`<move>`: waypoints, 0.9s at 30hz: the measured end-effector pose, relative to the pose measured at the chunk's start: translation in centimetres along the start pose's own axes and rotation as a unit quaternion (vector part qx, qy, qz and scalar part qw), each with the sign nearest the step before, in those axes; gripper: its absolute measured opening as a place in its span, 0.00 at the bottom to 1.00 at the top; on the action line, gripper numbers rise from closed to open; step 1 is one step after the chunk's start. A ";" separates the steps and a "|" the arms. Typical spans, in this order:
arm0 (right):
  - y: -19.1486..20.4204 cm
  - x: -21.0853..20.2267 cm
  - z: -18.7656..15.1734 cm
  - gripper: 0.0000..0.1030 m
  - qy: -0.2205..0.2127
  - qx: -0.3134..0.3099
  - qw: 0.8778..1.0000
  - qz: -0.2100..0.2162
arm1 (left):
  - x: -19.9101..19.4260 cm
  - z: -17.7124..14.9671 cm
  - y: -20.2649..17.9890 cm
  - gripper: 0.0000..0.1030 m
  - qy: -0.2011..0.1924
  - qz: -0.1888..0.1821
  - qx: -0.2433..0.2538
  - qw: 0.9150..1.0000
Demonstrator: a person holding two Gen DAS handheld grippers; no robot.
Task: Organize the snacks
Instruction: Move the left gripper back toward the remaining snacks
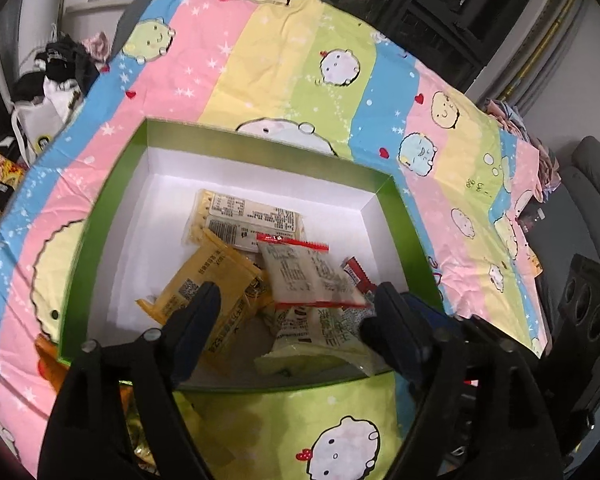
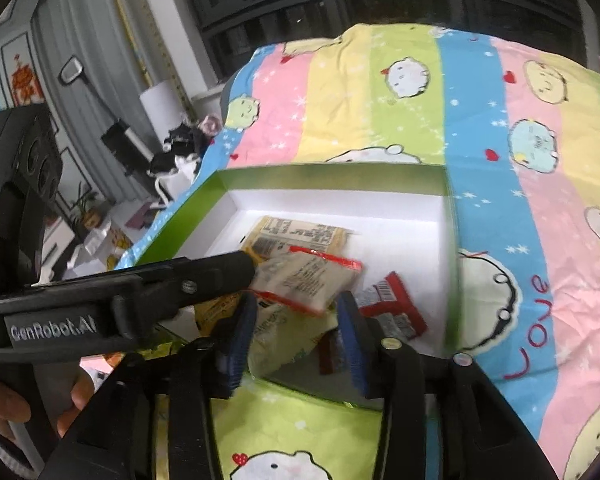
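Bedsheet (image 1: 260, 64); both tools above box (image 1: 112, 184).

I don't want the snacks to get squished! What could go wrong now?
The two open grippers, left gripper and right gripper, crowd the same corner of the green cardboard box and might bump. A finger could crush the white red-edged packet or nudge the pale-green packet over the low front wall.

White lettering reading "GenRobot.AI" stood on the black plastic body of the left gripper (image 2: 236, 270), at nine o'clock in the right wrist view. Red script spelling "LOVE" ran along the pastel striped cartoon-print bedsheet (image 2: 532, 320) toward four o'clock. Print on the snack packets in the green-walled cardboard box (image 1: 112, 208) was too small and blurred to read.
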State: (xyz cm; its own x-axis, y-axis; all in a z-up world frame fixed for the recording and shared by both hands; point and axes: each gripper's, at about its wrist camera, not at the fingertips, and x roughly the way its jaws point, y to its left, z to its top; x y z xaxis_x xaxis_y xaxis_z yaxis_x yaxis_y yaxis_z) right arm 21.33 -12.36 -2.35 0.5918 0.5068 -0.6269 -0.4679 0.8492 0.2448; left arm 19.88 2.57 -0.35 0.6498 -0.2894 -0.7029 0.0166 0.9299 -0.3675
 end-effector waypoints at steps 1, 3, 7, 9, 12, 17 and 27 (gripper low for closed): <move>-0.3 -0.6 -0.2 0.44 -0.004 0.006 1.000 0.000 | -0.4 0.0 -0.1 0.81 -0.005 0.003 0.003 1.000; -0.6 -1.6 -0.6 0.46 -0.011 0.014 1.000 0.000 | -1.5 -0.3 -0.4 0.87 -0.016 0.005 0.010 1.000; -0.7 -3.7 -1.5 0.55 -0.021 0.024 0.999 0.004 | -3.2 -1.1 -0.8 0.99 -0.024 -0.009 0.014 1.000; -0.4 -4.7 -2.1 0.56 -0.025 0.027 0.999 0.011 | -4.2 -1.7 -1.1 0.99 -0.027 -0.012 0.018 0.999; -0.1 -6.2 -3.0 0.61 -0.032 0.028 0.999 0.021 | -5.4 -2.8 -1.6 0.99 -0.031 -0.012 0.027 0.999; 0.2 -8.5 -5.0 0.67 -0.053 0.036 0.996 0.055 | -7.6 -5.8 -1.8 0.99 -0.046 -0.004 0.046 0.998; 1.0 -10.5 -9.1 0.67 -0.024 0.055 0.997 0.050 | -10.7 -10.9 -0.2 0.99 -0.008 -0.047 -0.005 0.999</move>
State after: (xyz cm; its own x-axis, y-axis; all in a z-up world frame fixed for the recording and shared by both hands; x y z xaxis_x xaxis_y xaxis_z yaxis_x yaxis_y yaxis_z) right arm 8.67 -18.17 -2.23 0.5779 0.5935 -0.5602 -0.4520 0.8043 0.3858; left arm 4.64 2.98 0.59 0.6580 -0.3716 -0.6550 0.0713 0.8966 -0.4371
